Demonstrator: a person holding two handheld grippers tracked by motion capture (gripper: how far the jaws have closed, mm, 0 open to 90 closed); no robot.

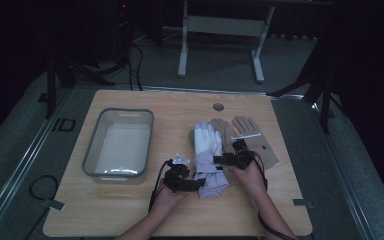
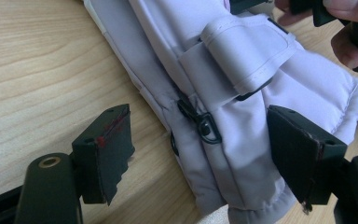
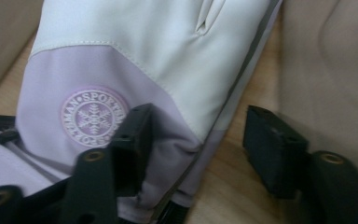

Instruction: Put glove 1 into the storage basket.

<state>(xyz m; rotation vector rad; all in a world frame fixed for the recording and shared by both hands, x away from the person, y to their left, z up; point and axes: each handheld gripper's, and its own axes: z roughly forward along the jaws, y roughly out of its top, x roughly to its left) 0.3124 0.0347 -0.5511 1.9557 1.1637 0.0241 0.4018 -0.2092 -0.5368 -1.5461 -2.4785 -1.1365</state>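
Observation:
A lilac and white padded glove lies in the middle of the wooden table, fingers pointing away from me. My left gripper is at its cuff. In the left gripper view the gripper is open, its jaws straddling the lilac cuff near a strap and a black clip; the left jaw stands over bare wood. My right gripper is at the glove's right edge. In the right gripper view the gripper is open: one jaw rests over the lilac part beside a round snowflake badge, the other past the glove's edge.
Two tan gloves lie flat just right of the lilac one, touching it. A grey plastic bin stands at the left of the table. A metal table frame stands on the floor beyond the far edge.

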